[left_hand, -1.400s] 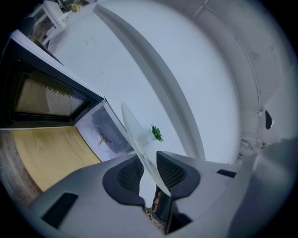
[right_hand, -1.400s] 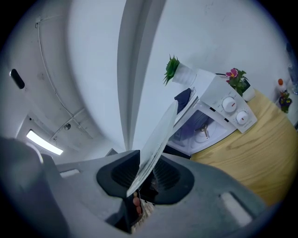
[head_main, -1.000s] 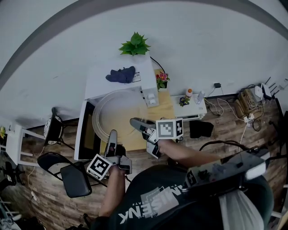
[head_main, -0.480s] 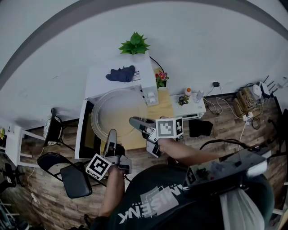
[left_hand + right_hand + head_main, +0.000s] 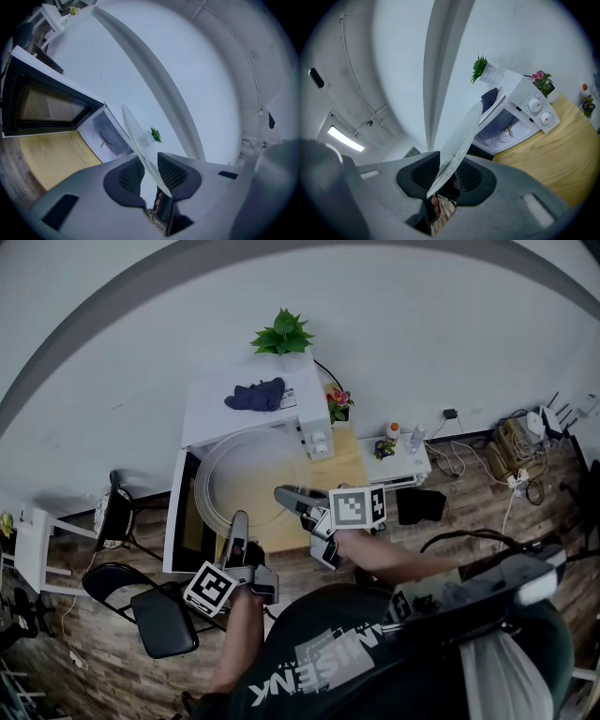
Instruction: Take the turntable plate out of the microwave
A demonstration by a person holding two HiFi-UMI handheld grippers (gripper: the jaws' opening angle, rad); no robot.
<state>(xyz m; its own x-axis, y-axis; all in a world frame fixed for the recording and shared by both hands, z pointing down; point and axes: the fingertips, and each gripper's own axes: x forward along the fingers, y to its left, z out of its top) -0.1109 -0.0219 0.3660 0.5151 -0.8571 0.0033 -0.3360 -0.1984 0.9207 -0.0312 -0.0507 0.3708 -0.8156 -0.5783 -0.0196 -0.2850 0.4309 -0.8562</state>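
Note:
The clear glass turntable plate (image 5: 246,474) hangs in the air over the wooden table (image 5: 337,470), in front of the white microwave (image 5: 251,413). The microwave door (image 5: 184,512) stands open at the left. My left gripper (image 5: 236,523) is shut on the plate's near rim, and my right gripper (image 5: 284,495) is shut on its right rim. In the left gripper view the plate (image 5: 138,143) runs edge-on between the pads of the left gripper (image 5: 151,169). The right gripper view shows the plate (image 5: 461,138) pinched by the right gripper (image 5: 446,174). The bare cavity (image 5: 506,132) holds only the drive hub.
A potted plant (image 5: 281,334) and a dark cloth (image 5: 255,395) lie on top of the microwave. A flower pot (image 5: 337,407) stands beside it. To the right is a low white shelf with bottles (image 5: 405,463). A black chair (image 5: 155,615) stands at lower left. Cables lie on the floor (image 5: 506,460).

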